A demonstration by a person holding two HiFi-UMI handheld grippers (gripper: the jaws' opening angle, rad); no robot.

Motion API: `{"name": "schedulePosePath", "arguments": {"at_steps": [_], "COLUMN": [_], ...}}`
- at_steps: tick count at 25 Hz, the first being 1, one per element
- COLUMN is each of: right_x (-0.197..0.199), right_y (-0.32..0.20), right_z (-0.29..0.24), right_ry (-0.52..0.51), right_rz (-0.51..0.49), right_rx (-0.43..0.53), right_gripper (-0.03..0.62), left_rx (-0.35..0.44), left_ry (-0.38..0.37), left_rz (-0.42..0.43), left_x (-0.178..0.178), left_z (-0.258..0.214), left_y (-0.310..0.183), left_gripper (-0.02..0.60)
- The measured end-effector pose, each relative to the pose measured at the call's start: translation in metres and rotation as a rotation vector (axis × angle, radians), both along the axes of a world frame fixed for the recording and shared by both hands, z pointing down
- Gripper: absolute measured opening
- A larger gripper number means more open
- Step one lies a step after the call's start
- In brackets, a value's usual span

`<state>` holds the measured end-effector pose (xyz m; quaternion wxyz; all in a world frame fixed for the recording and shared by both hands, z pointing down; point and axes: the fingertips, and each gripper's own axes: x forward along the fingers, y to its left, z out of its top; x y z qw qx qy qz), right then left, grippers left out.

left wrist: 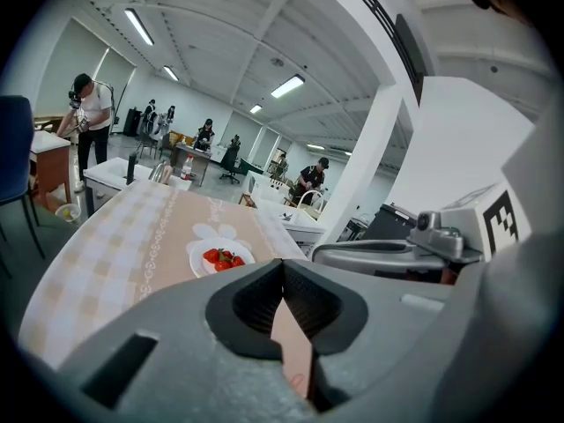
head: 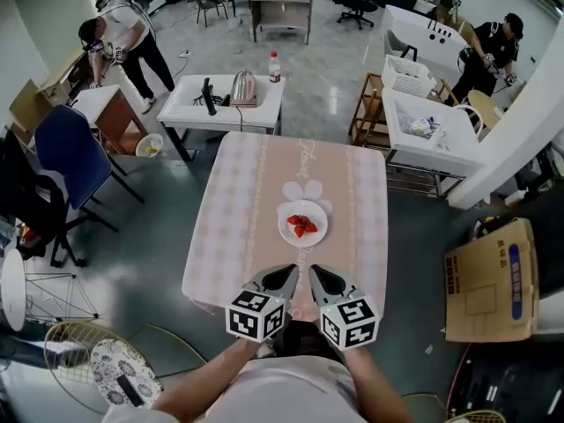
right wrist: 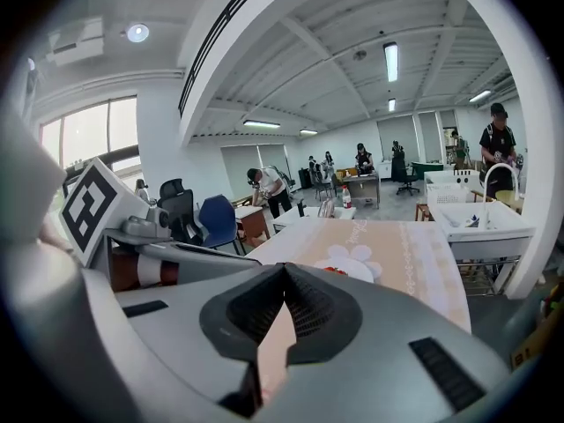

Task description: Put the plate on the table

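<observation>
Both grippers (head: 291, 272) (head: 315, 272) closed; plate (head: 305, 241) on table (head: 251, 192).

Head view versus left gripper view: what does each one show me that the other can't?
Only the head view: a cardboard box right of the table, and the left gripper over the table's near end. Only the left gripper view: its jaws closed together on nothing, and a ceiling light. Both: the plate resting on the table.
</observation>
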<state>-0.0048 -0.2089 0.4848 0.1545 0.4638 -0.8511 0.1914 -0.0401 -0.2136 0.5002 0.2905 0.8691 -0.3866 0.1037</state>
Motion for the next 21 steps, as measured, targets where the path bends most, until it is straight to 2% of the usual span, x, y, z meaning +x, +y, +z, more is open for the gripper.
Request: {"name": "schedulePosePath", "arguments": {"at_steps": [9,21], "right_x": [0.000,-0.001], "right_y": [0.022,0.036], "right_z": [-0.010,-0.020], "right_ry": [0.032,0.052], "right_rz": [0.016,0.033], "right_rx": [0.031,0.048], "right_gripper": [0.005,0.005], "left_rx": [0.077,0.075], "left_ry": [-0.015,0.014], "left_rz": [0.038,0.054], "left_x": [0.003,0.005], "left_z": [-0.015,-0.019], "left_y": [0.016,0.030], "left_gripper": [0.006,0.006]}}
